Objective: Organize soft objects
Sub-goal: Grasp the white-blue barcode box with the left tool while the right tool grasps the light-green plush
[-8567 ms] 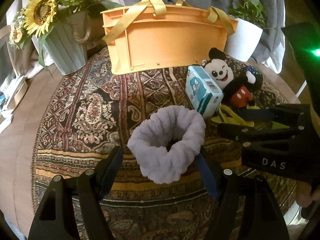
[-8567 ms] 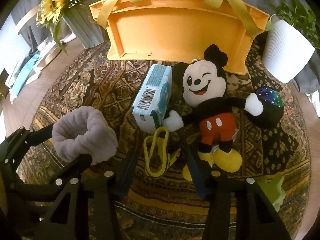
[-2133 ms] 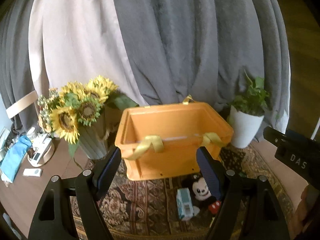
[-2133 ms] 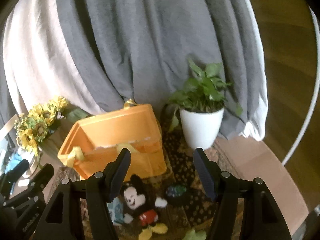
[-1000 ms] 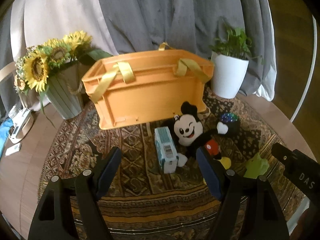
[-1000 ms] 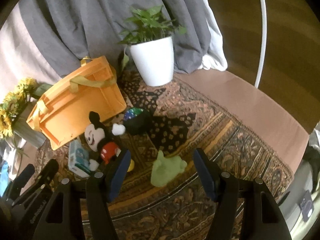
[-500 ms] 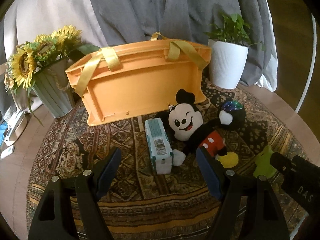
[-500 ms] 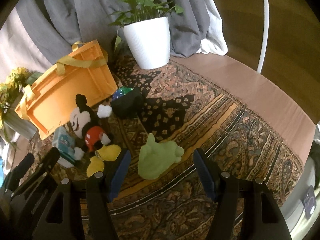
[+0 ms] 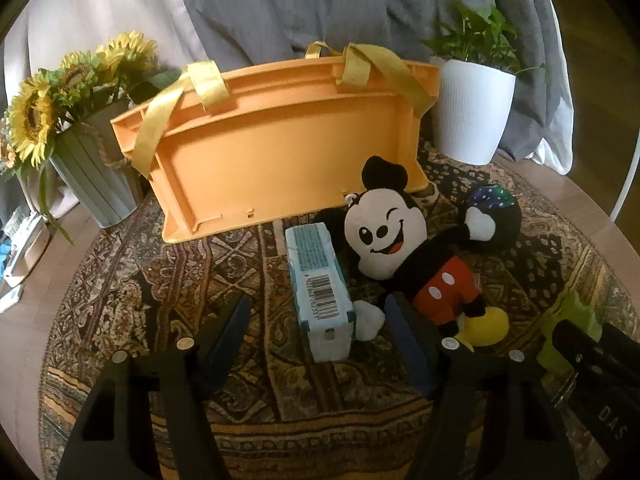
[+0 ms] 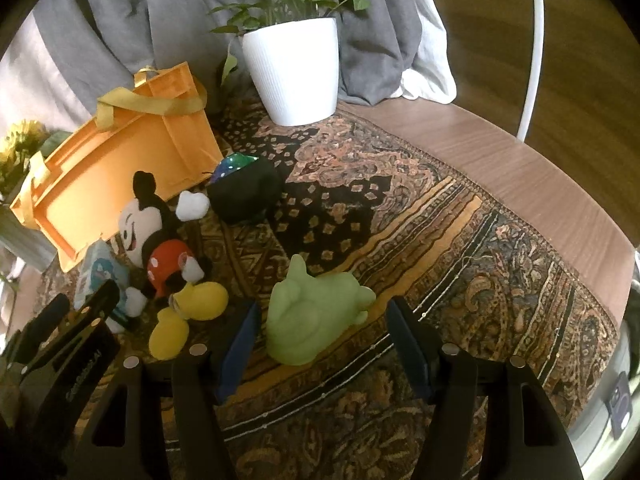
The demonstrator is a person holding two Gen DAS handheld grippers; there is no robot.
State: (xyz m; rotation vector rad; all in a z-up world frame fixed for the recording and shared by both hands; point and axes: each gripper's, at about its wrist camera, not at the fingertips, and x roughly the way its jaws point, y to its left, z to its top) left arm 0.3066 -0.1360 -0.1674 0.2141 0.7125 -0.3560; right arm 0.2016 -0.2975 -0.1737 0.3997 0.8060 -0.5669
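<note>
My left gripper (image 9: 318,332) is open and empty, its jaws either side of a white-and-teal tissue pack (image 9: 320,276) on the patterned rug. A Mickey Mouse plush (image 9: 400,240) lies just right of the pack, one hand on a dark starry pouch (image 9: 496,208). My right gripper (image 10: 322,336) is open and empty, with a soft green toy (image 10: 316,320) lying between and just ahead of its fingers. The plush (image 10: 160,240), the pack (image 10: 100,276) and the pouch (image 10: 244,192) also show in the right wrist view. An orange bin (image 9: 280,148) with yellow handles stands behind them.
A grey pot of sunflowers (image 9: 92,176) stands left of the bin. A white pot with a green plant (image 10: 294,68) stands right of it. Grey and white drapes hang behind. The rug covers a round wooden table whose edge (image 10: 540,176) runs at the right.
Both grippers have come down and forward toward the rug. The tissue pack now sits between the left jaws and the green toy between the right jaws.
</note>
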